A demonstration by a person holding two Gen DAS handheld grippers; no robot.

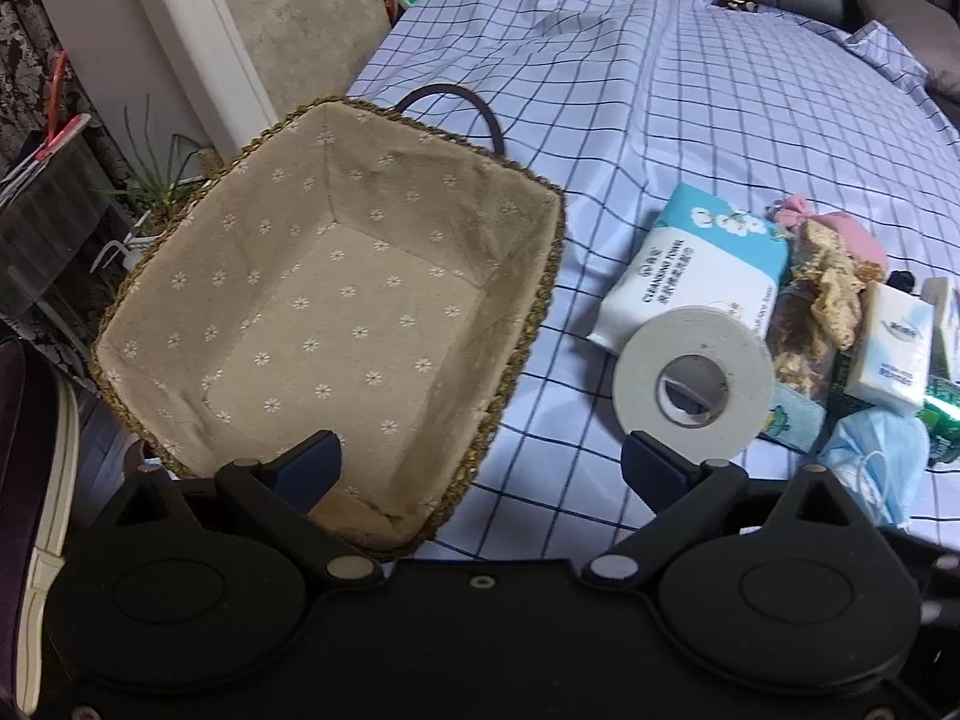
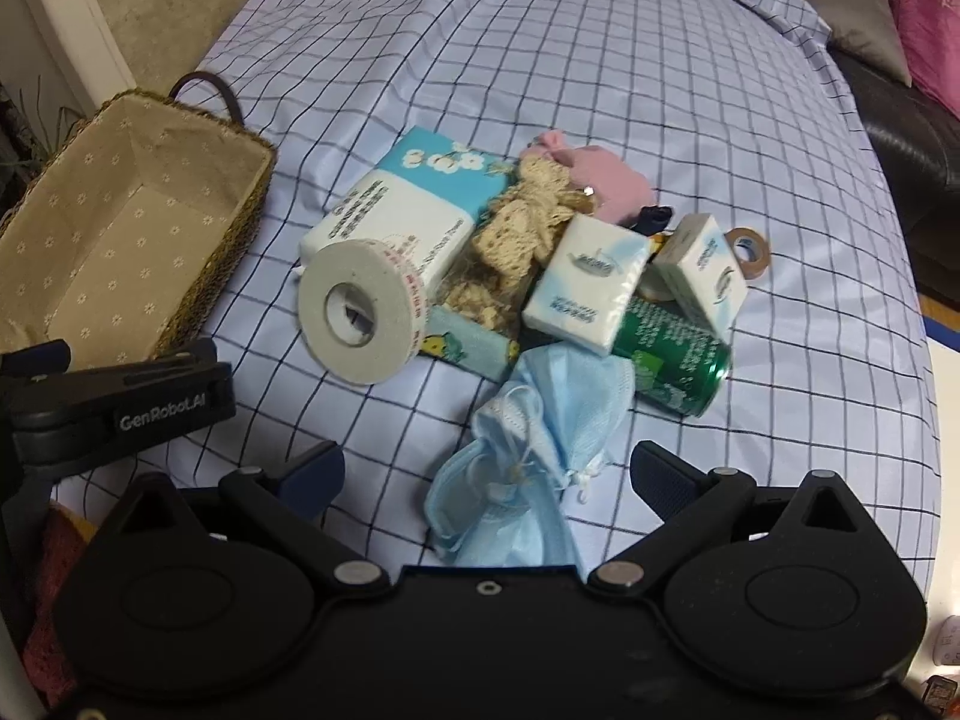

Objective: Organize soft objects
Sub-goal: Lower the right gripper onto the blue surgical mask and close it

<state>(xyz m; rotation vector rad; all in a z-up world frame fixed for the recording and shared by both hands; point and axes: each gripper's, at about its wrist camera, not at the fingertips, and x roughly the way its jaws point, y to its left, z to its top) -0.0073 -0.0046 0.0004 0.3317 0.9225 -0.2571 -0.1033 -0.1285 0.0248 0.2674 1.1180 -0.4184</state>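
From where I sit the job looks barely begun. On the left, the lined basket (image 1: 336, 324) stands on the checked cloth (image 1: 630, 120) with nothing in it as far as I can see. My left tool (image 1: 483, 462) hangs over its near right corner, jaws spread wide and holding nothing.

To the right of the basket lies the heap, all of it still to sort: the foam tape roll (image 2: 363, 315) leaning at the left edge, the big wipes pack (image 2: 414, 204) behind it, a lacy beige cloth (image 2: 522, 222), a pink pouch (image 2: 606, 180), two small tissue packs (image 2: 585, 285), a green can (image 2: 675, 360) and a brown tape roll (image 2: 747, 246) at the far right.

My right tool (image 2: 489, 477) is also wide open and empty, poised just over the crumpled blue face masks (image 2: 540, 420) at the near edge of the heap. I'd judge those the first pick.
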